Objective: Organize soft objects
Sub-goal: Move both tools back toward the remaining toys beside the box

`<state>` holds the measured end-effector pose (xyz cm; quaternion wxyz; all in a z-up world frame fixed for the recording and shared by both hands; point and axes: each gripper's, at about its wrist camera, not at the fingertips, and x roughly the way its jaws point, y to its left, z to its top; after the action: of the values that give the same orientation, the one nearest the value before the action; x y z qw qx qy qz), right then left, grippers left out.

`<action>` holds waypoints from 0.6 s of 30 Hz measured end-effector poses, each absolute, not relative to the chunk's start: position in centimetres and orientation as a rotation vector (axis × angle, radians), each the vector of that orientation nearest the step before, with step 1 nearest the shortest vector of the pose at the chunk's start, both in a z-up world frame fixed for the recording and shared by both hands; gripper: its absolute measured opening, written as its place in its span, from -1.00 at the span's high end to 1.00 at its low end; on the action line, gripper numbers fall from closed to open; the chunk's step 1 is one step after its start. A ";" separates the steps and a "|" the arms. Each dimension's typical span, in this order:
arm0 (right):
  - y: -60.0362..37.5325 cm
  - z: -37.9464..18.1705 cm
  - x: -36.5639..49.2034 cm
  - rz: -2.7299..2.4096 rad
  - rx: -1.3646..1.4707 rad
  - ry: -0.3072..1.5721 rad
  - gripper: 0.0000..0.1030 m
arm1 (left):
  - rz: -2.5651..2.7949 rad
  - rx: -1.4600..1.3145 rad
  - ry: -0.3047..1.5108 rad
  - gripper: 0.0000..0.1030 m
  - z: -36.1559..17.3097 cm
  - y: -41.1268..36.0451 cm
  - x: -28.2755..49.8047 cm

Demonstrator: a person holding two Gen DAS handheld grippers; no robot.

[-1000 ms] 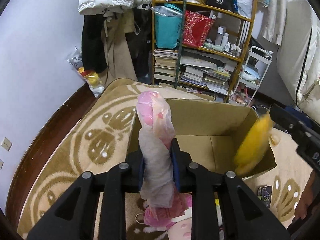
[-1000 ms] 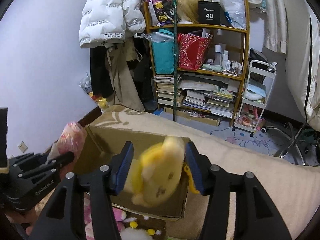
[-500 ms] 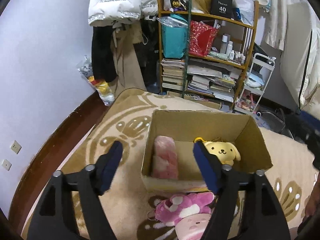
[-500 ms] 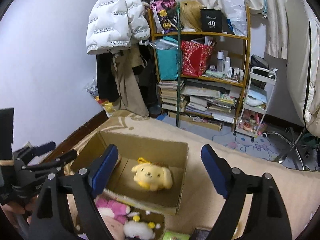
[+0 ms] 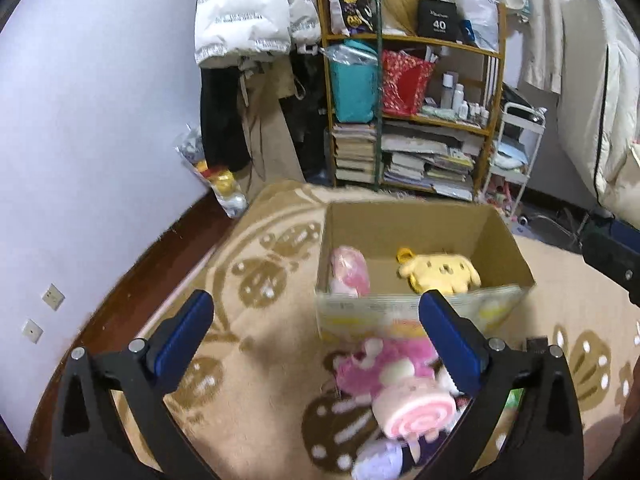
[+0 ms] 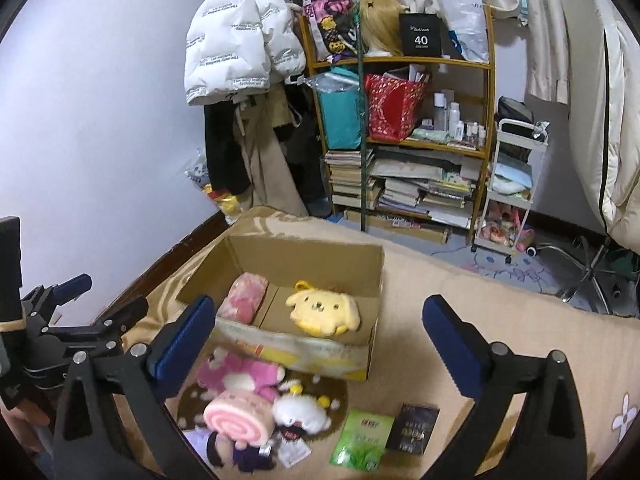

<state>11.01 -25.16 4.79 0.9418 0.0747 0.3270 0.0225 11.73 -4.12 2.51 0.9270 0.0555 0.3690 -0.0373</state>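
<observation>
An open cardboard box stands on the beige patterned rug. Inside it lie a pink bagged soft toy on the left and a yellow dog plush on the right. In front of the box is a pile of plush: a pink one, a pink swirl roll and a white fluffy one. My left gripper and right gripper hover above the pile, short of the box. Both have their jaws opening wide, with nothing between them.
A plastic packet leans on the box front. A green packet and a dark packet lie on the rug to the right. Behind are a crowded shelf, a white cart and hanging coats. The wall runs along the left.
The left gripper let go of the pink bagged toy and the right let go of the yellow plush; both now lie in the box. Both grippers opened wide and drew back and up.
</observation>
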 end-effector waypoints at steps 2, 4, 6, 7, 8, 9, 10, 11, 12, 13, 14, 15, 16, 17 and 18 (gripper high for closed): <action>-25.0 4.3 10.2 0.049 0.150 0.678 -1.00 | -0.078 0.092 0.777 -0.97 2.0 -3.8 11.0; -24.9 3.6 9.4 0.054 0.153 0.693 -1.00 | -0.074 0.074 0.792 -0.97 1.4 -3.5 10.3; -24.9 2.8 8.8 0.053 0.160 0.716 -1.00 | -0.080 0.071 0.814 -0.97 0.8 -3.5 9.7; -24.9 2.5 8.6 0.051 0.164 0.725 -1.00 | -0.080 0.073 0.818 -0.97 0.5 -3.5 9.3; -25.0 2.0 8.3 0.048 0.172 0.738 -1.00 | -0.082 0.076 0.823 -0.97 0.3 -3.5 9.1; -25.1 1.8 8.1 0.044 0.178 0.745 -1.00 | -0.082 0.078 0.829 -0.97 0.0 -3.4 8.8; -25.1 1.4 7.8 0.038 0.188 0.754 -1.00 | -0.081 0.078 0.836 -0.97 -0.3 -3.4 8.5; -25.3 1.1 7.6 0.035 0.201 0.761 -1.00 | -0.080 0.076 0.842 -0.97 -0.5 -3.4 8.3; -25.4 0.8 7.4 0.032 0.214 0.769 -1.00 | -0.082 0.075 0.850 -0.97 -0.6 -3.5 8.2; -25.5 0.6 7.2 0.028 0.229 0.777 -1.00 | -0.086 0.075 0.860 -0.97 -0.9 -3.5 8.0; -25.7 0.3 7.1 0.018 0.245 0.790 -1.00 | -0.089 0.074 0.868 -0.97 -1.0 -3.5 7.9; -25.9 0.1 7.0 0.008 0.260 0.802 -1.00 | -0.093 0.076 0.875 -0.97 -1.2 -3.6 7.8; -26.1 0.0 6.9 0.007 0.272 0.811 -1.00 | -0.096 0.081 0.883 -0.97 -1.5 -3.7 7.5; -26.3 -0.3 6.9 0.008 0.284 0.821 -1.00 | -0.096 0.084 0.888 -0.97 -1.7 -3.7 7.4; -26.4 -0.5 6.8 0.007 0.289 0.828 -1.00 | -0.098 0.086 0.899 -0.97 -2.0 -3.9 7.3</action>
<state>6.80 -26.39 -0.48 0.9054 0.1400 0.4008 0.0035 7.29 -3.85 -2.00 0.8986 0.0418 0.4342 -0.0472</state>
